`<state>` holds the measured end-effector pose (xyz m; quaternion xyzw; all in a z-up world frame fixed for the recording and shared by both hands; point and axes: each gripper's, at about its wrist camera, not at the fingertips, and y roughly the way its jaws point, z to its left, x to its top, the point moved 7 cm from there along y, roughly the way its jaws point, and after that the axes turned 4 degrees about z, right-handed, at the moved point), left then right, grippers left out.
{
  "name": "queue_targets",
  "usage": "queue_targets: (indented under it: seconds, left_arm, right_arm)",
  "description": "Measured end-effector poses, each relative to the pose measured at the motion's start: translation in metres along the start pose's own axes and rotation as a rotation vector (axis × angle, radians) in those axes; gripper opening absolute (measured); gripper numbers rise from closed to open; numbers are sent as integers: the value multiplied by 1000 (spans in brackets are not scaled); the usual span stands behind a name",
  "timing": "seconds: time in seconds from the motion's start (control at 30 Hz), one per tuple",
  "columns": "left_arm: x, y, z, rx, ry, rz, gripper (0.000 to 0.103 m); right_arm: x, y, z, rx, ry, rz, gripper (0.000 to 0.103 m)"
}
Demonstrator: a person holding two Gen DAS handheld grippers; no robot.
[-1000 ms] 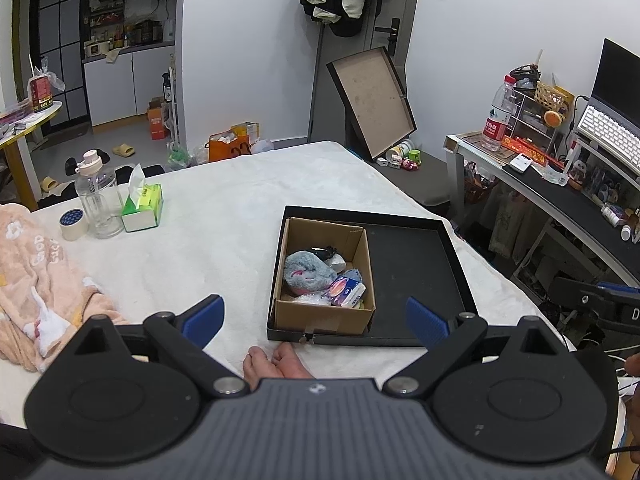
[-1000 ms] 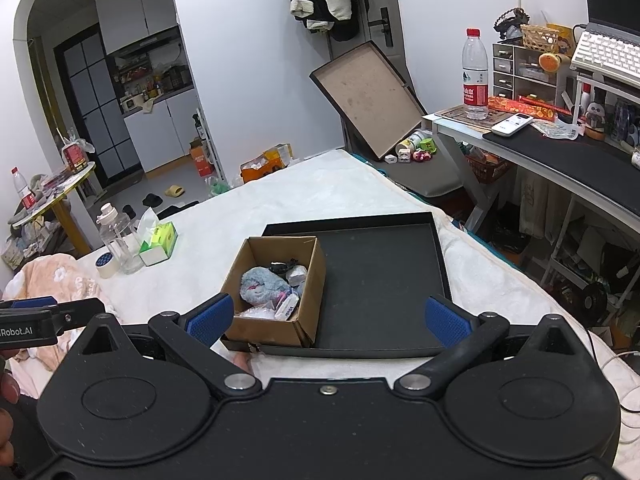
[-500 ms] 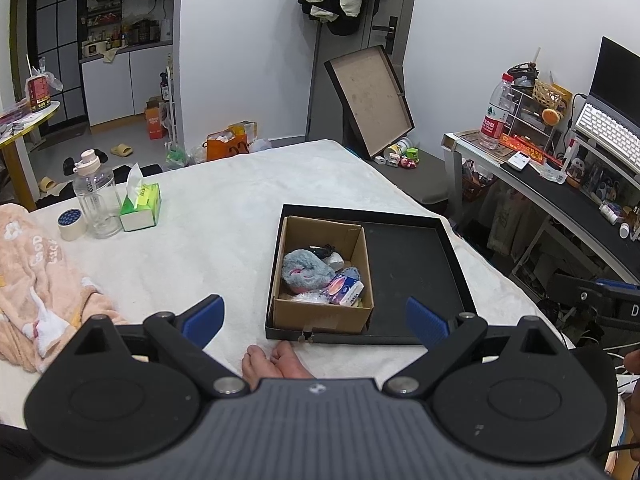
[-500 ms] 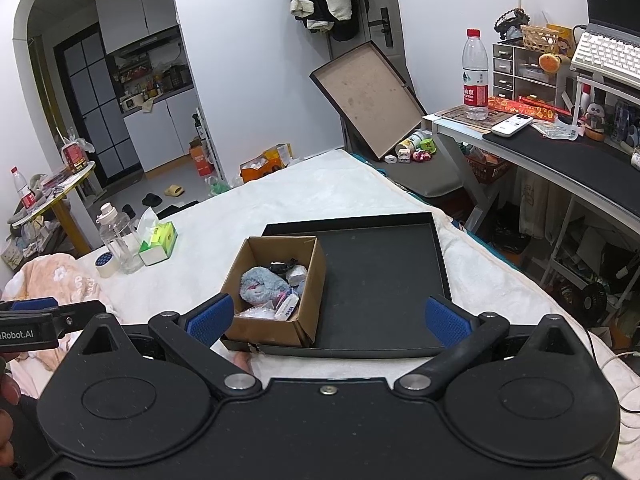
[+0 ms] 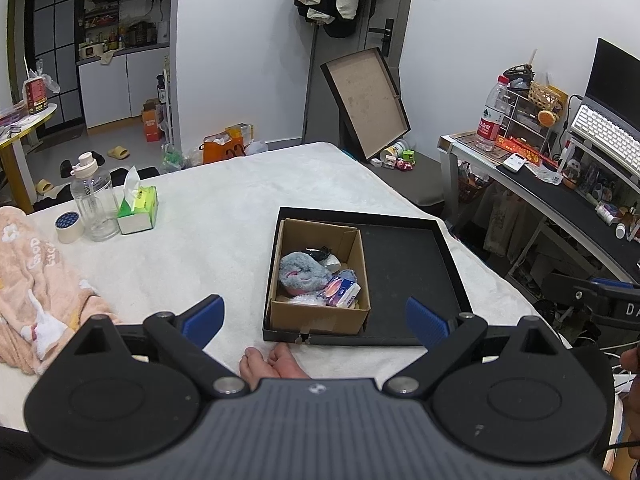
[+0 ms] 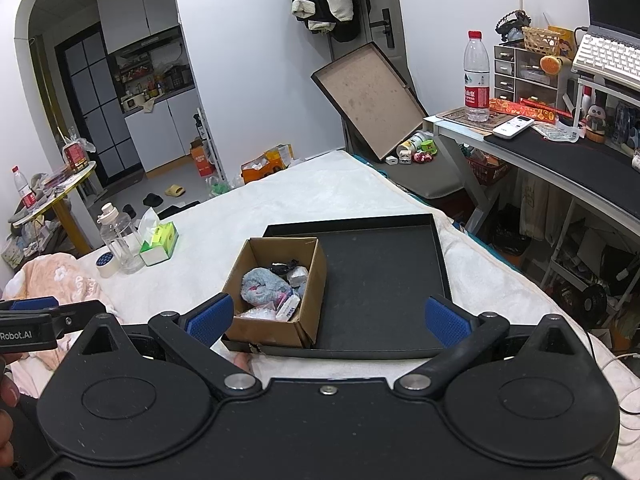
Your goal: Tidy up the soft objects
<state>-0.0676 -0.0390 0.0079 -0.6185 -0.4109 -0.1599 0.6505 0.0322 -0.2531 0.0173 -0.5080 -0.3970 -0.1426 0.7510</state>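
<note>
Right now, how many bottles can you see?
3: a clear empty bottle on the bed by the tissue box, a red-label water bottle on the desk, another on the far-left table.

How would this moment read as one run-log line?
left gripper: open, empty | right gripper: open, empty | cardboard box: in black tray, holds grey plush slipper

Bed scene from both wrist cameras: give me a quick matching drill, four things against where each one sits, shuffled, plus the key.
Things:
1. grey fluffy slipper
2. cardboard box
3. tissue box
4. peach towel

Places:
A. left part of the black tray
B. crumpled at the bed's left edge
C. inside the cardboard box
D. beside the clear bottle on the white bed cover

Pairs: 1-C, 2-A, 3-D, 4-B
</note>
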Motion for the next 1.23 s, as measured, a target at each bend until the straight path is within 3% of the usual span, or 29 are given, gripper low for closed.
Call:
queue_targets:
  seconds: [0.53, 1.23]
  left_arm:
    - [7, -12, 2, 0, 3, -32, 97]
    - [5, -11, 6, 0, 14, -17, 97]
  right_arm:
    - [9, -7, 5, 7, -12, -17, 103]
    - [7, -5, 10, 14, -22, 0, 103]
